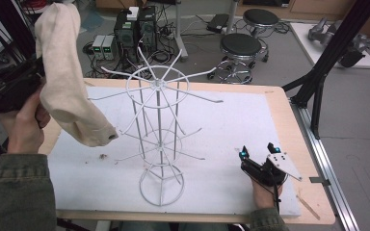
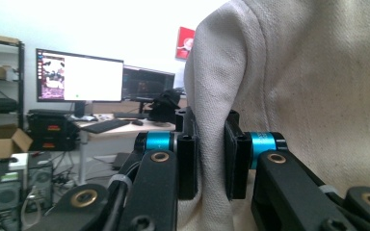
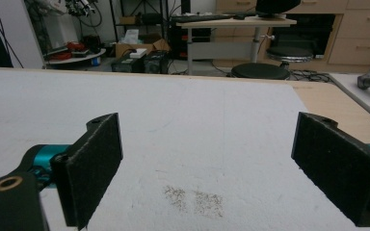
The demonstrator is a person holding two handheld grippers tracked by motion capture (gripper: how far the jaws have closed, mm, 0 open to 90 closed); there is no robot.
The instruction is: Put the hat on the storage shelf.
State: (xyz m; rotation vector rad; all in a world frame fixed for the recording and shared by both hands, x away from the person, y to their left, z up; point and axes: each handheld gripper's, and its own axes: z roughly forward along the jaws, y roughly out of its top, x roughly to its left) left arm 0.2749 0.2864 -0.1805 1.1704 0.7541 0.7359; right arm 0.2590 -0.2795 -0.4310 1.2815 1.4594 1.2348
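Note:
A long beige sock (image 1: 65, 72) hangs in the air at the left of the high view, its end drooping beside the white wire rack (image 1: 159, 134) that stands on the white mat. My left gripper (image 2: 211, 159) is shut on a fold of the sock (image 2: 289, 96), held up by the person's left hand (image 1: 24, 125). Low at the right, my right gripper (image 1: 259, 151) rests near the mat's front edge. Its jaws stand wide open over bare mat (image 3: 197, 125), with nothing between the pads (image 3: 94, 168).
The rack's thin arms (image 1: 197, 96) spread out over the mat's middle. A black frame post (image 1: 327, 62) leans at the table's right edge. Stools (image 1: 241, 48) and computer boxes (image 1: 135, 29) stand on the floor beyond the table. A small brown smudge (image 3: 192, 199) marks the mat.

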